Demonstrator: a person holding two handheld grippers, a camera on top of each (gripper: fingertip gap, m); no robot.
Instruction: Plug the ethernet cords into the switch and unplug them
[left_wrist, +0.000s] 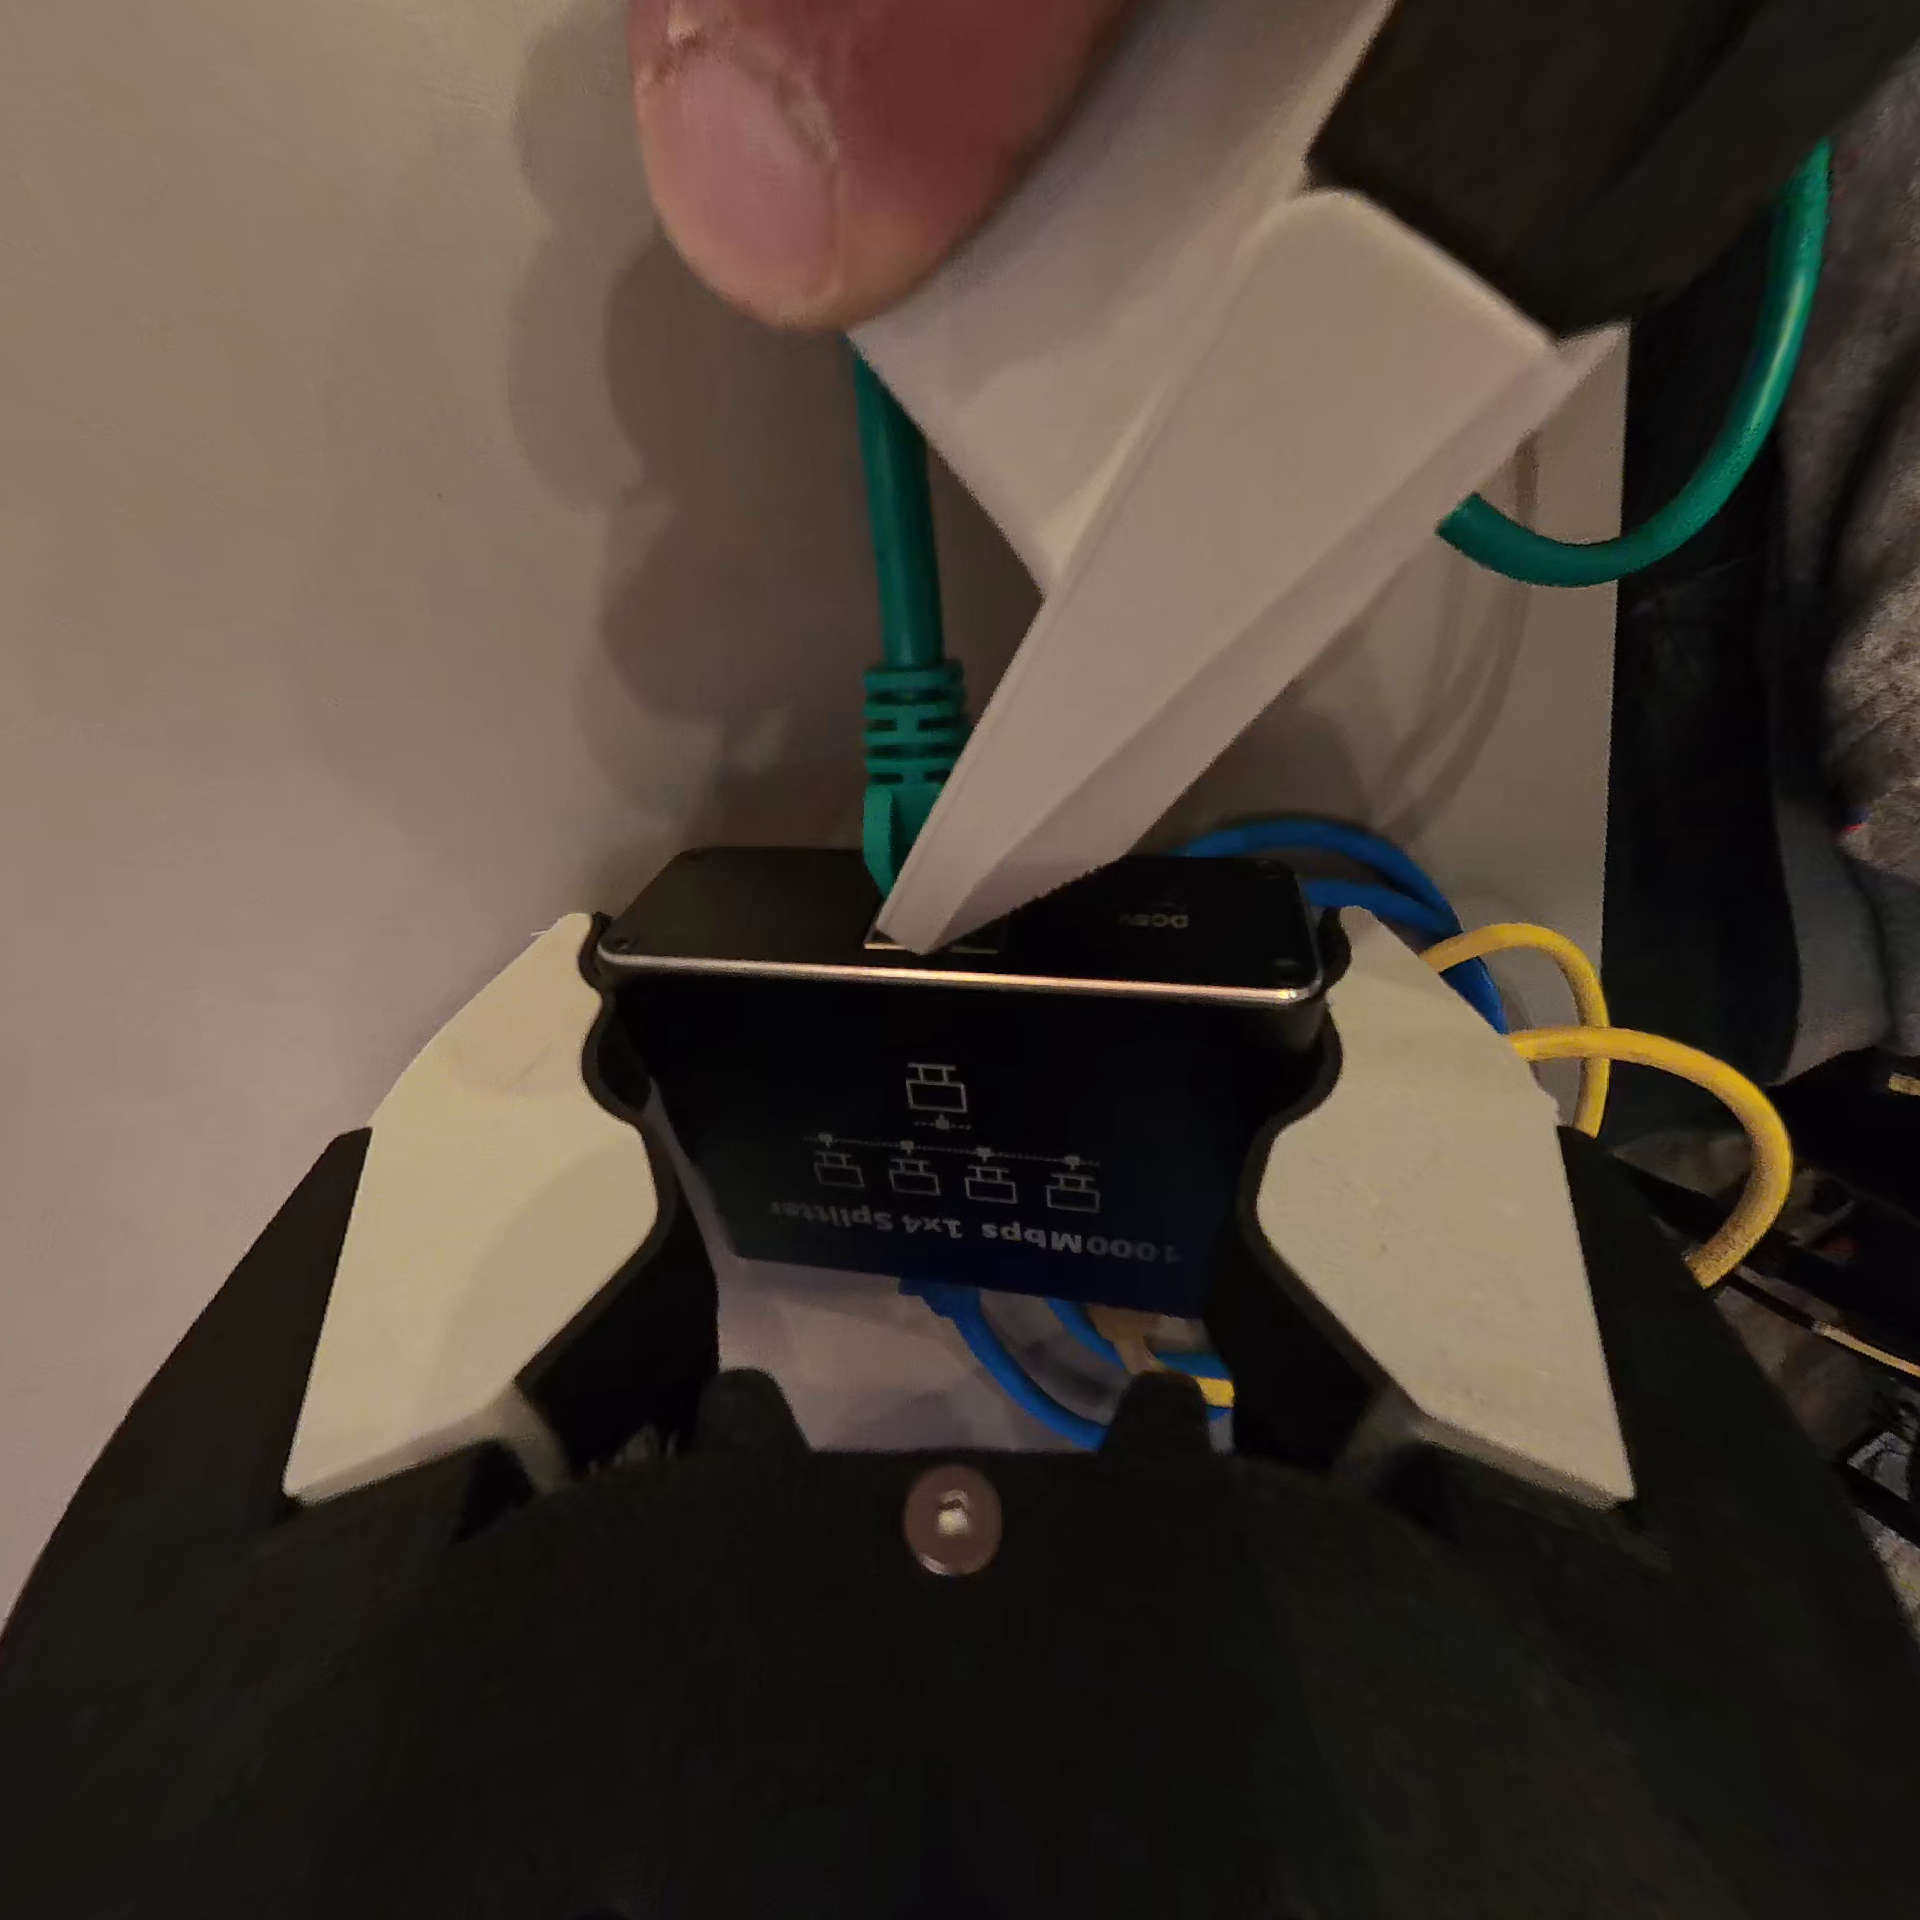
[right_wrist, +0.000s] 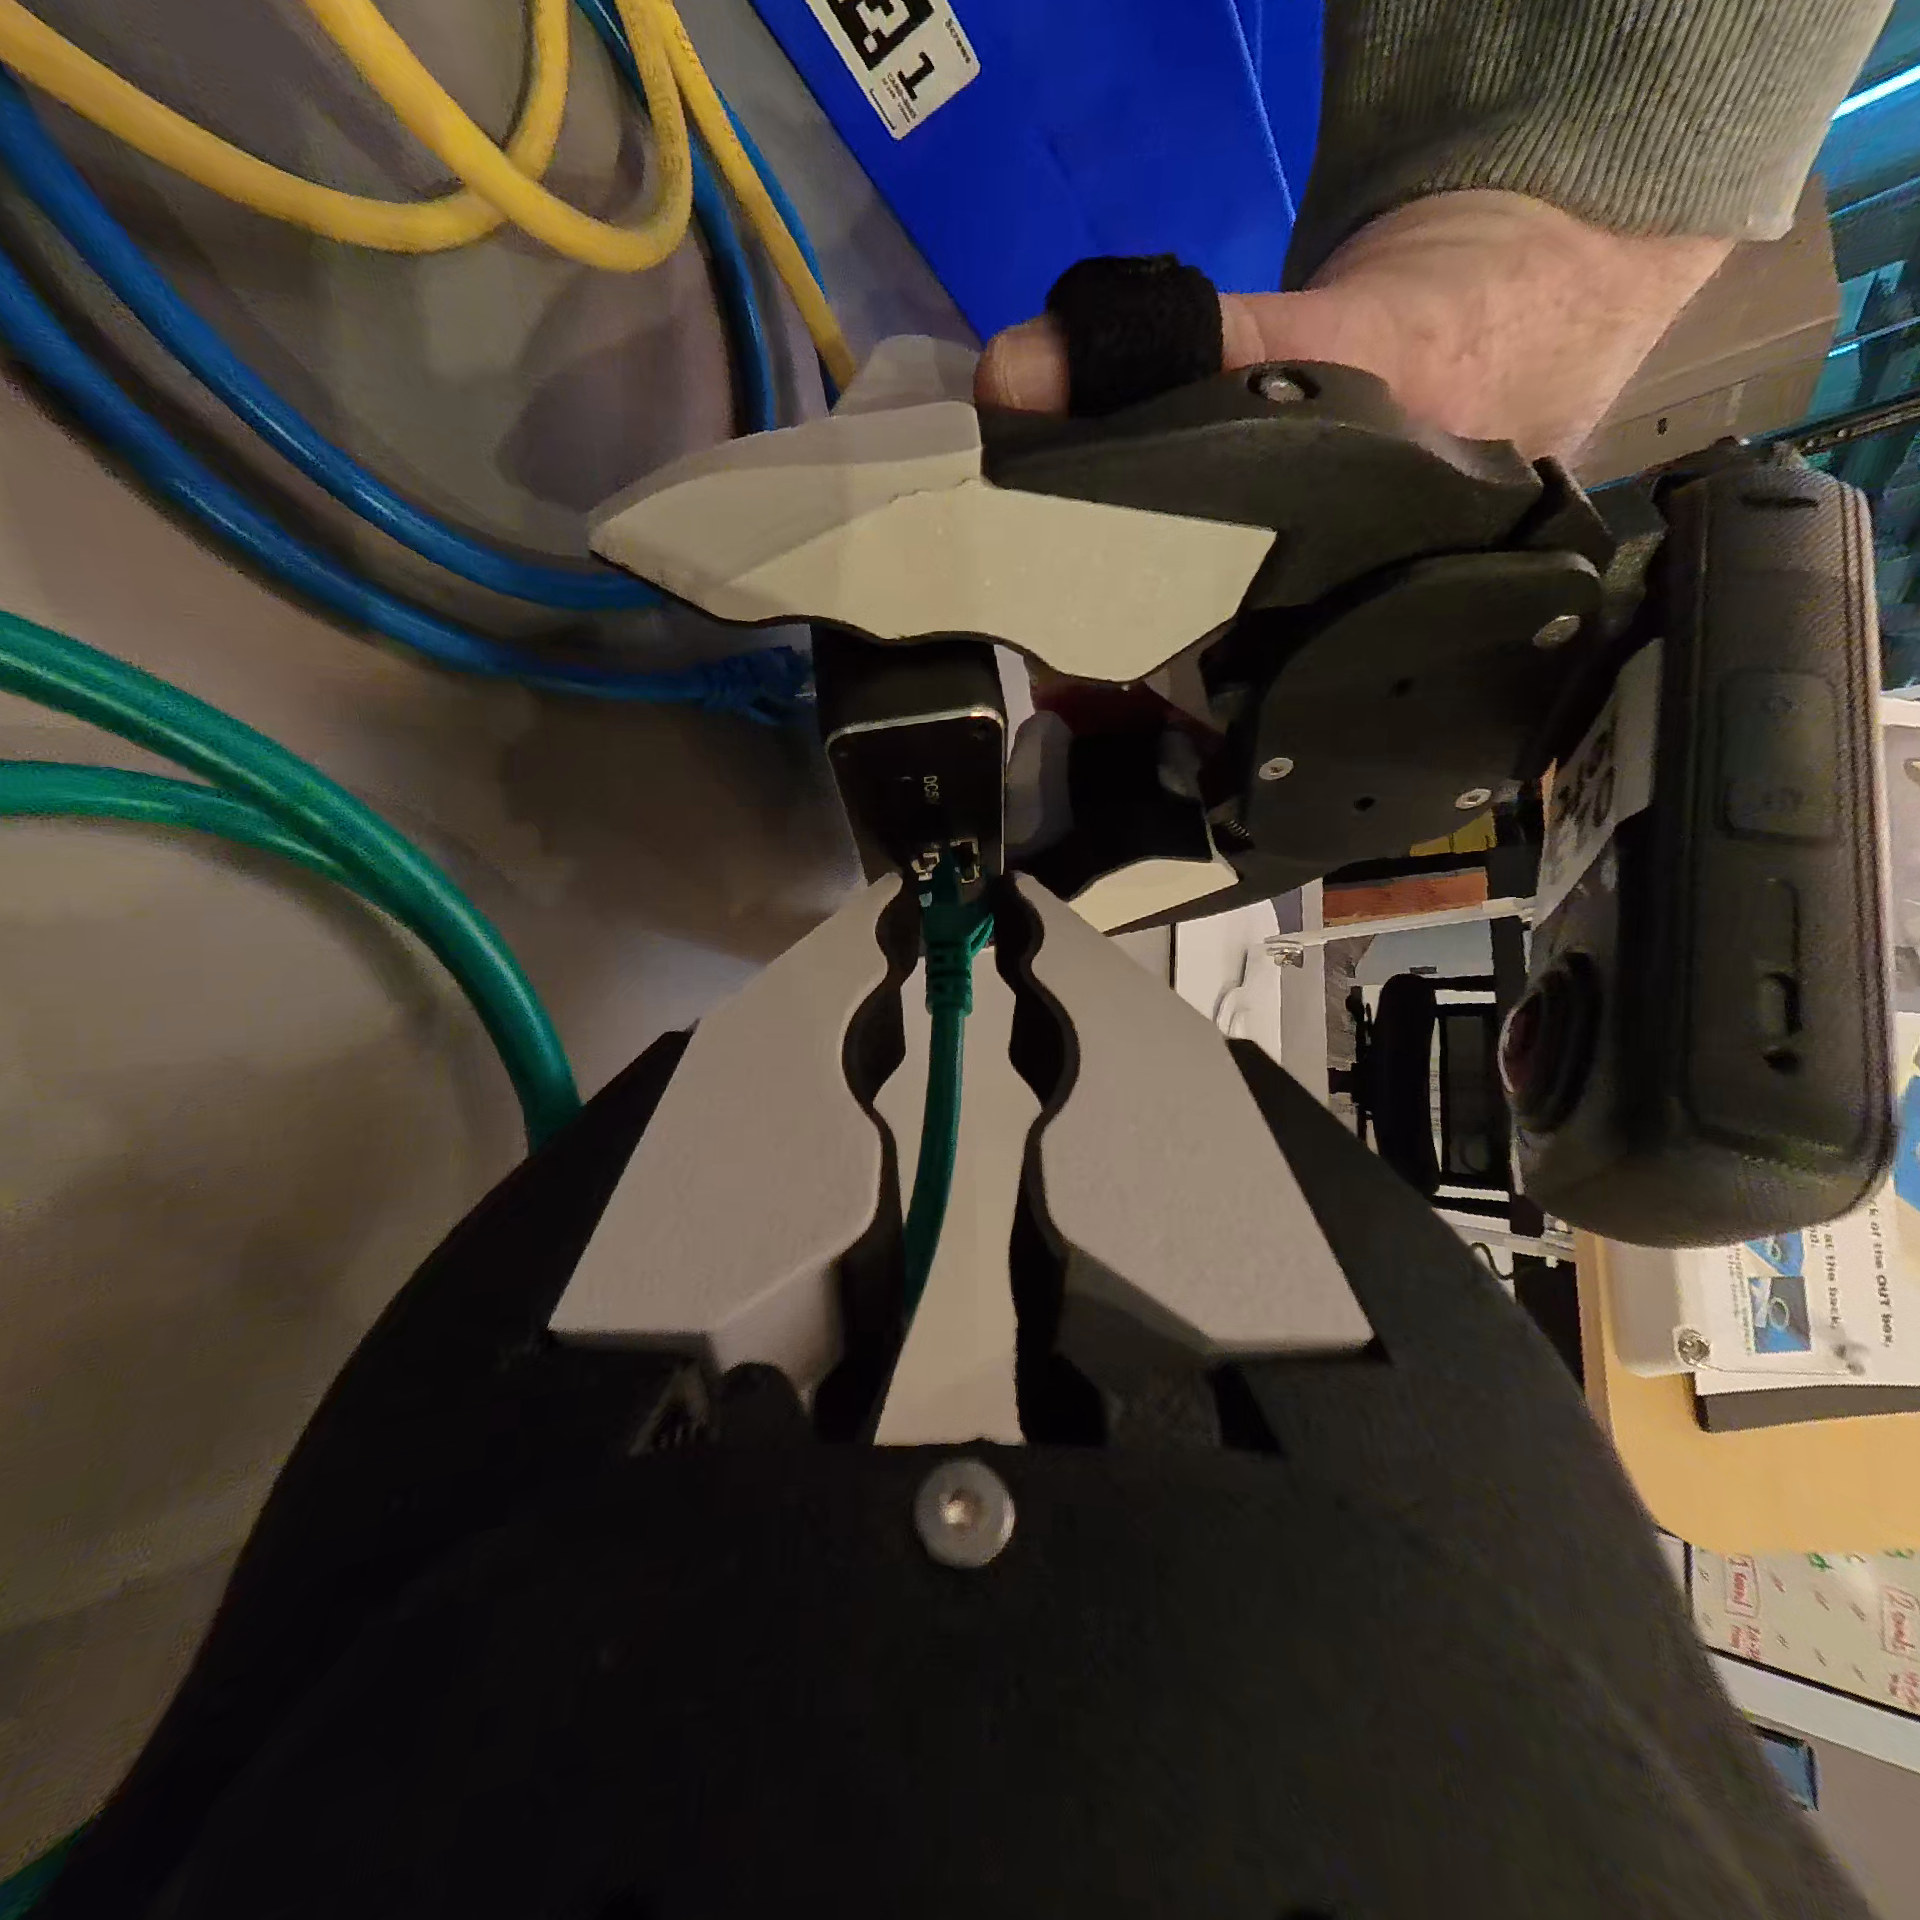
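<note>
The black switch (left_wrist: 966, 1101) is clamped by its two ends between the white fingers of my left gripper (left_wrist: 961, 935). A green ethernet plug (left_wrist: 909, 727) sits at a port on the switch's far face. My right gripper's white fingers (left_wrist: 1091, 675) come down from the upper right onto that plug. In the right wrist view my right gripper (right_wrist: 953, 899) is closed narrowly around the green plug (right_wrist: 951, 940) right at the switch's port face (right_wrist: 914, 790). The green cord (right_wrist: 940, 1091) runs back between the fingers. The left gripper's finger (right_wrist: 935, 561) lies over the switch.
Blue cords (right_wrist: 312, 468) and yellow cords (right_wrist: 416, 208) loop over the grey table; blue and yellow plugs (left_wrist: 966, 1320) sit at the switch's near side. A blue box (right_wrist: 1091, 125) stands behind. A person's hand (right_wrist: 1455, 301) holds the left gripper with its camera (right_wrist: 1714, 831). A thumb (left_wrist: 831, 156) shows above.
</note>
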